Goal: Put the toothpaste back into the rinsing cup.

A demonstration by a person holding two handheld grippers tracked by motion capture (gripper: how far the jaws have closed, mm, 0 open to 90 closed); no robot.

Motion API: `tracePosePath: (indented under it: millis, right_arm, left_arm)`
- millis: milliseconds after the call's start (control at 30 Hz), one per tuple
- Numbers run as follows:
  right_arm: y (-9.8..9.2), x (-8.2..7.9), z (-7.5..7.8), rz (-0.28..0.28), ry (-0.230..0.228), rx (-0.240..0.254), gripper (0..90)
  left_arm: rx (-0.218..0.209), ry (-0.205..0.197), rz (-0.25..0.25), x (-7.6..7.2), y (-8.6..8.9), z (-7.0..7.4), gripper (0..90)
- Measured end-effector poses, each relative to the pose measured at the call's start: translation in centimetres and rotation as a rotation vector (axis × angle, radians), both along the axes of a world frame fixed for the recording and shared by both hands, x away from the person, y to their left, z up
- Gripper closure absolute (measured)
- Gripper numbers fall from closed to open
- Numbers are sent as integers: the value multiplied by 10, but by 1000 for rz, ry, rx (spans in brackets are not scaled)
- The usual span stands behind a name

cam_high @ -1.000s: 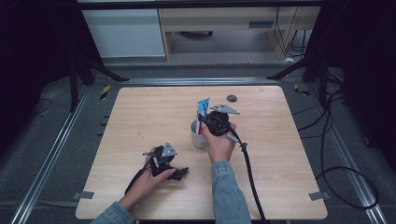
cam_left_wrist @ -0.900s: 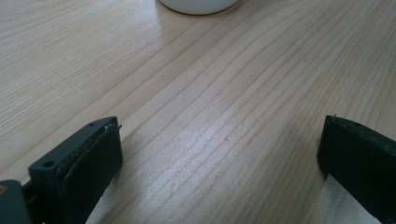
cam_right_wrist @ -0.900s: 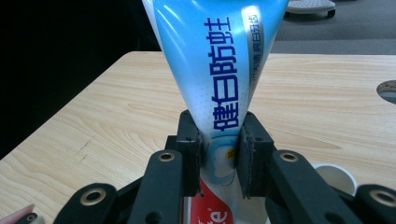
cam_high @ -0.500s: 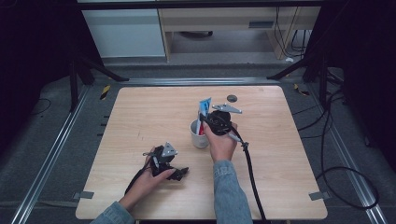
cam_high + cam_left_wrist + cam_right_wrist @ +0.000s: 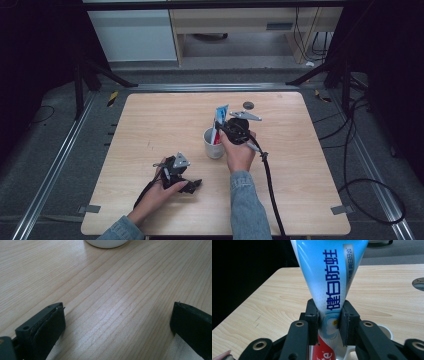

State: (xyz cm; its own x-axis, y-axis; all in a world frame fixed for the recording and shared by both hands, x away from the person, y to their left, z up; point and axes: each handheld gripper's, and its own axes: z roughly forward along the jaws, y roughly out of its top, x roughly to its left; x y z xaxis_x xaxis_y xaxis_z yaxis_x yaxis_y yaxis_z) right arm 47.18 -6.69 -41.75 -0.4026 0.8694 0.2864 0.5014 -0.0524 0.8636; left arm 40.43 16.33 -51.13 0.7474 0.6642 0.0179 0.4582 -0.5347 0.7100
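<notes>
A blue and white toothpaste tube (image 5: 220,116) stands upright in a white cup (image 5: 213,145) near the middle of the wooden table (image 5: 150,125). My right gripper (image 5: 223,127) is shut on the tube just above the cup. In the right gripper view the two black pads pinch the tube (image 5: 329,277) at its narrow part, the gripper (image 5: 329,322) sits over the cup rim (image 5: 387,331), and a red band shows lower on the tube. My left gripper (image 5: 194,185) rests on the table at the front left, open. Its jaws (image 5: 117,322) stand wide apart over bare wood, with the cup's base (image 5: 106,243) far ahead.
A small dark round disc (image 5: 248,105) lies on the table behind the cup, also seen in the right gripper view (image 5: 419,283). The right gripper's cable (image 5: 270,195) trails back toward the front edge. Metal rails run along both sides of the table.
</notes>
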Motion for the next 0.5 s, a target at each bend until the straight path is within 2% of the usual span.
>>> tracePosePath:
  millis: [233, 500]
  right_arm:
    - [-1, 0, 0, 0, 2, -2, 708]
    - [1, -1, 1, -6, -12, -34, 696]
  left_arm:
    - [-1, 0, -1, 0, 0, 0, 0]
    - [0, 0, 0, 0, 0, 0, 0]
